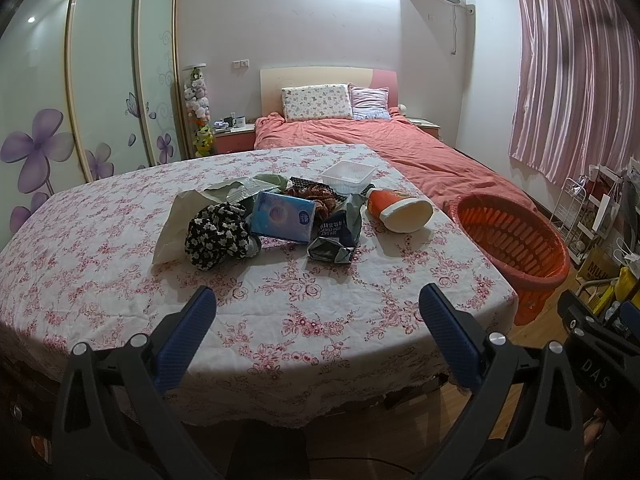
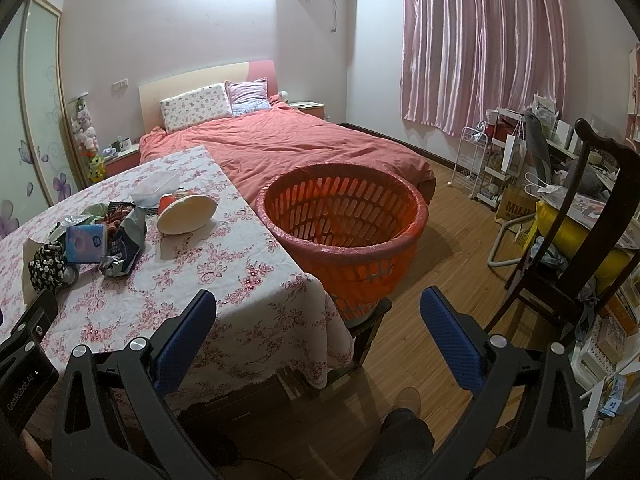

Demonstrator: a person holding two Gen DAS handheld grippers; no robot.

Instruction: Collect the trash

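Note:
A heap of trash lies mid-table on the floral tablecloth [image 1: 100, 280]: a tipped orange paper cup [image 1: 400, 210], a blue tissue pack [image 1: 282, 216], a crumpled grey foil bag [image 1: 336, 236], a black-and-white flowered wad [image 1: 218, 234], a beige paper bag [image 1: 176, 224] and a clear plastic tray [image 1: 348, 176]. An orange slotted basket [image 2: 344, 232] stands on a stool at the table's right edge. My left gripper [image 1: 318, 316] is open over the near table edge, short of the heap. My right gripper [image 2: 318, 316] is open near the table corner, below the basket.
A bed with a pink cover [image 2: 288, 144] runs behind the table and basket. A dark wooden chair [image 2: 576, 240] and cluttered shelves [image 2: 496, 160] stand at the right. A person's leg and shoe [image 2: 404, 420] show on the wooden floor below. Sliding wardrobe doors [image 1: 80, 80] line the left.

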